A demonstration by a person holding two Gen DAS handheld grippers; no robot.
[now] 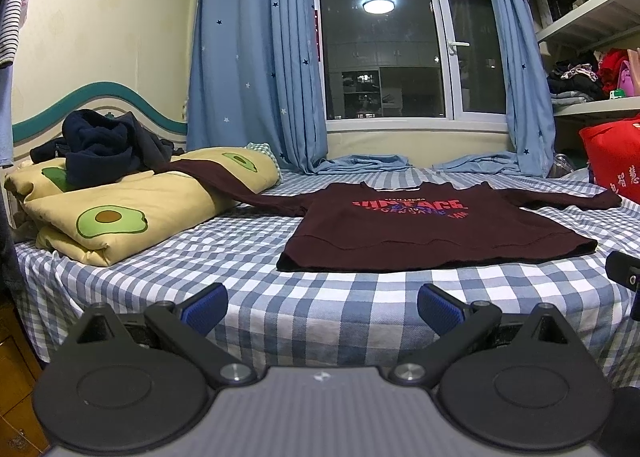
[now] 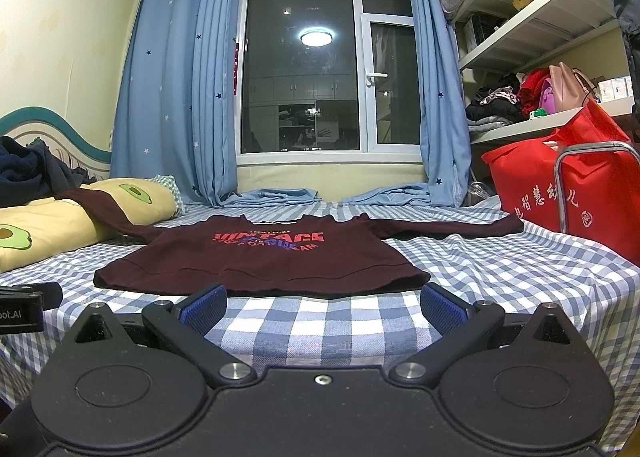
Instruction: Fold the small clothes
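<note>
Maroon sweatshirt (image 1: 424,235) is lying flat, front up, on checked bedsheet (image 1: 200,257), sleeves spread; one sleeve is draped onto avocado-print quilt (image 1: 132,201). Left gripper (image 1: 322,311) & right gripper (image 2: 323,307) are being held wide apart, nothing gripped, just short of the hem.

I see the bed (image 2: 460,257) in blue-white check; the maroon sweatshirt (image 2: 260,257) lies flat at centre, an avocado-print quilt (image 2: 48,229) at nine o'clock, a red bag (image 2: 592,193) at three.
</note>
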